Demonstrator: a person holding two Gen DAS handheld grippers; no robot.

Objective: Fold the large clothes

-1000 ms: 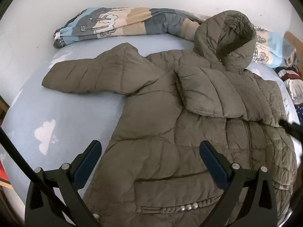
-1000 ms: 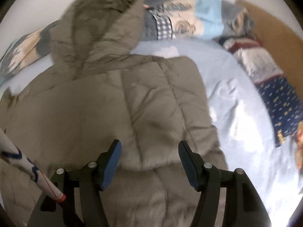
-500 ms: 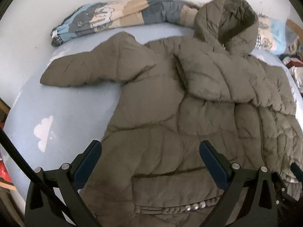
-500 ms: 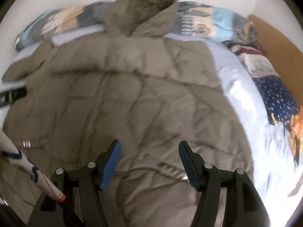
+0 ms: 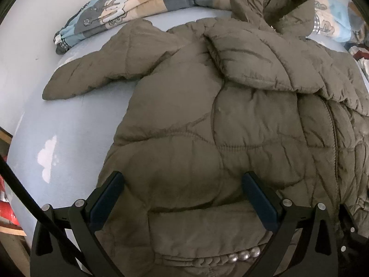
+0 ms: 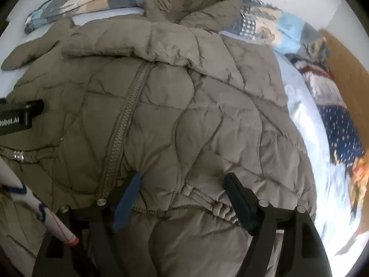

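Observation:
An olive quilted hooded jacket (image 5: pixel 207 120) lies front up on a light blue bed (image 5: pixel 69 133). One sleeve (image 5: pixel 92 78) stretches out to the left, and the other sleeve (image 6: pixel 143 43) is folded across the chest. My left gripper (image 5: pixel 182 180) hangs open just above the jacket's lower left panel, near the waist cord with silver beads (image 5: pixel 242 256). My right gripper (image 6: pixel 184 180) is over the lower right panel by the zip (image 6: pixel 124 124). Its jaws are opening, with puffy jacket fabric bulging between the pads.
A rolled patterned blanket (image 5: pixel 129 16) lies along the white wall behind the hood (image 5: pixel 272 2). Piled clothes (image 6: pixel 341 124) and a wooden board (image 6: pixel 346 64) sit at the bed's right side. Bare sheet shows left of the jacket.
Both grippers have sunk closer to the jacket. The right one swept from the folded sleeve down to the waist area, and its jaws now stand wider.

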